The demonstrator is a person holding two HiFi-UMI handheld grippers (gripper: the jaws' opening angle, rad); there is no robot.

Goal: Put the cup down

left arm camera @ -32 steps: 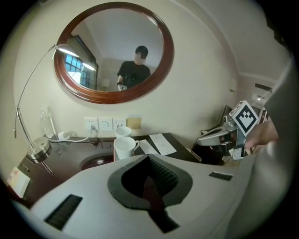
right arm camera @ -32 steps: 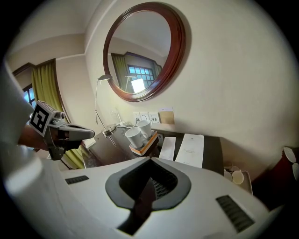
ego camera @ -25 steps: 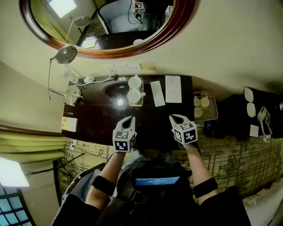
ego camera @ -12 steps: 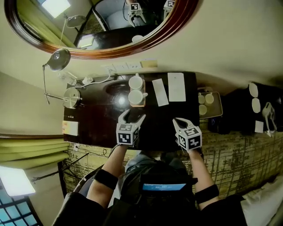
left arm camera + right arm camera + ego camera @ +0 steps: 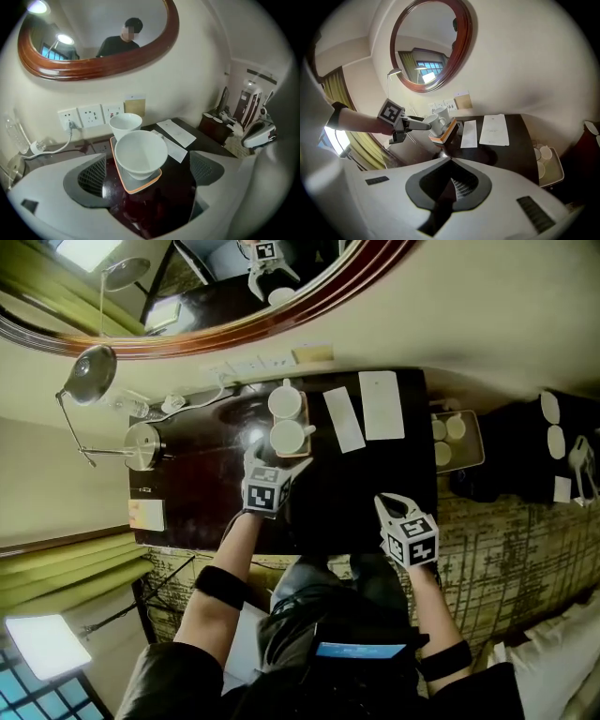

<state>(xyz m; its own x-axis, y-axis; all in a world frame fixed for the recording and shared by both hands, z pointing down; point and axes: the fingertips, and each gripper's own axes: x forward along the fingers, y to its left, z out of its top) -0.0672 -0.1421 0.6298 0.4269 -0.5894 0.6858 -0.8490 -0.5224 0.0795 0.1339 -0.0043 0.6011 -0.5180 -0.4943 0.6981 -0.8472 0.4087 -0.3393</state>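
Observation:
Two white cups stand on a small orange-rimmed tray at the back of the dark table. The near cup sits just ahead of my left gripper, between its wide-apart jaws. Those jaws have just been opening, and the pads do not touch the cup. The far cup stands behind it. In the head view the left gripper reaches up to the near cup. My right gripper hangs over the table's front edge, shut and empty, its tips meeting.
Two white paper slips lie right of the cups. A side tray with small cups sits off the table's right end. A metal lamp and cable stand at the left, wall sockets and an oval mirror behind.
The left gripper has moved forward to the cups and its jaws have gone from shut to wide apart. The right gripper has drawn back toward the front edge, still shut.

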